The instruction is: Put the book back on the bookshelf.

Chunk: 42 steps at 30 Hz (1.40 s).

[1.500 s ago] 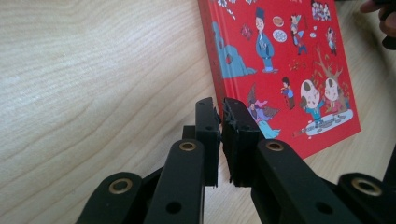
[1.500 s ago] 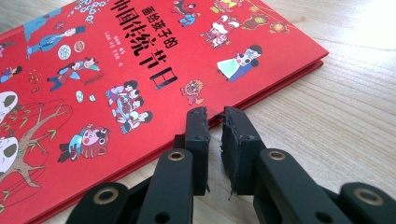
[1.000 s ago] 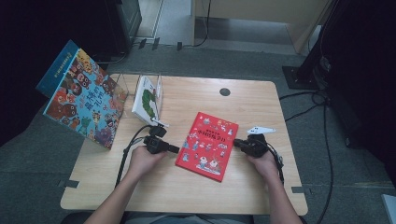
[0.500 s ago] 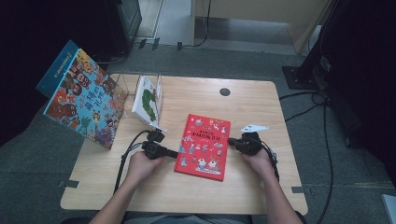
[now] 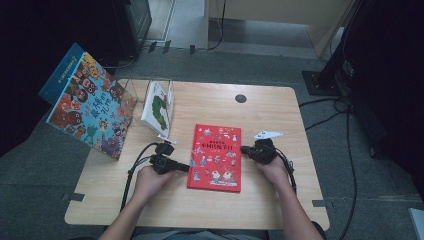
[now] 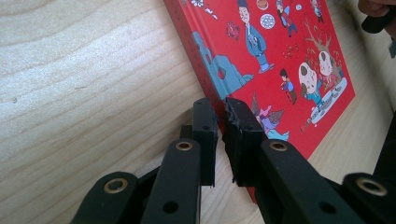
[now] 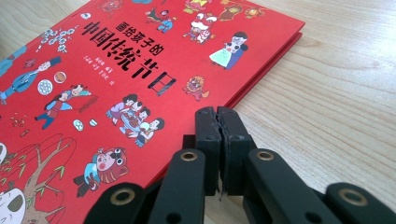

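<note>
A red picture book [image 5: 215, 157] lies flat and closed on the wooden desk [image 5: 260, 112], in the near half, roughly midway between the left and right edges, its long sides running front to back.

Left gripper [image 5: 186, 168]: held level at the book's left long edge, toward its near corner. In the left gripper view the jaws stand a narrow slit apart, having just been opening slightly, with the tips [image 6: 223, 116] at the book's spine edge; nothing lies between the pads. Whether the tips touch the edge cannot be told.

Right gripper [image 5: 244, 149]: held level at the book's right long edge, about mid-length. In the right gripper view the jaws are pressed together, empty, their tips [image 7: 218, 113] just beside the cover's edge.

Surroundings: a clear stand [image 5: 150, 92] holding an upright white book with a green caterpillar [image 5: 157, 107] sits toward the far left corner, well apart from the red book. A large colourful book [image 5: 85, 107] leans past the desk's left edge. A dark round grommet [image 5: 240, 98] sits near the far edge.

Open room: bare desk lies beyond the book toward the far edge, along the right edge, and as a strip along the near edge, crossed by both forearms.
</note>
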Each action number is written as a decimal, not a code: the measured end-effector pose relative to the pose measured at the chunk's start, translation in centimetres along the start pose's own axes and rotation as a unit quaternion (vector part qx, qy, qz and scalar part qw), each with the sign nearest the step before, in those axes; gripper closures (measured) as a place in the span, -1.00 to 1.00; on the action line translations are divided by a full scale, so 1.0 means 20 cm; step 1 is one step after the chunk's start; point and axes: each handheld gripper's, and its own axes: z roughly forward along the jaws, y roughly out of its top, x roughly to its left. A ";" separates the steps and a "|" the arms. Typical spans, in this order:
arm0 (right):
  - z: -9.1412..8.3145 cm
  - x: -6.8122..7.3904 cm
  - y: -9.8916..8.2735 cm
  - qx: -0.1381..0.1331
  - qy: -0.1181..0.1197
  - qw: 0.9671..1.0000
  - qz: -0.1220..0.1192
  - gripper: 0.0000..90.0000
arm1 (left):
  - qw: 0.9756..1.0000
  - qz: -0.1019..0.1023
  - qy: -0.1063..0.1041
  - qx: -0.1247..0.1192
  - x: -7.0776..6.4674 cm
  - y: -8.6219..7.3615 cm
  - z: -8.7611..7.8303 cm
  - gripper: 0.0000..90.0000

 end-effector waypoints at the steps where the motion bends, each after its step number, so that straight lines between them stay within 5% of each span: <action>1: 0.00 0.00 0.00 0.000 -0.001 1.000 -0.001 0.95 | 1.000 -0.002 0.002 -0.003 0.00 0.00 0.00 0.86; 14: -0.04 0.04 -0.03 0.007 -0.012 1.000 0.008 0.81 | 1.000 -0.006 0.013 -0.020 0.05 0.10 -0.01 0.88; 17: -0.05 0.05 -0.03 0.008 -0.021 1.000 0.017 0.78 | 1.000 -0.001 0.011 -0.014 0.06 0.12 0.02 0.88; 19: -0.06 0.05 -0.05 0.008 -0.007 0.999 0.042 0.72 | 1.000 -0.002 0.010 -0.014 0.05 0.12 0.03 0.88; 24: -0.10 0.04 -0.05 0.017 0.007 0.994 0.107 0.60 | 1.000 0.000 0.006 -0.007 0.04 0.13 0.04 0.93; 29: -0.12 0.07 -0.05 0.025 0.011 0.992 0.123 0.62 | 1.000 0.013 0.009 -0.010 0.00 0.14 0.07 0.88; 33: -0.11 0.06 -0.03 0.049 0.016 0.984 0.169 0.63 | 1.000 0.006 0.021 -0.014 0.02 0.19 0.08 0.92; 39: -0.08 0.05 0.03 0.076 0.015 0.977 0.197 0.64 | 1.000 -0.010 0.010 -0.024 0.03 0.21 0.08 0.97; 42: -0.06 0.04 0.06 0.089 0.006 0.974 0.209 0.63 | 1.000 -0.002 0.013 -0.026 0.02 0.21 0.09 1.00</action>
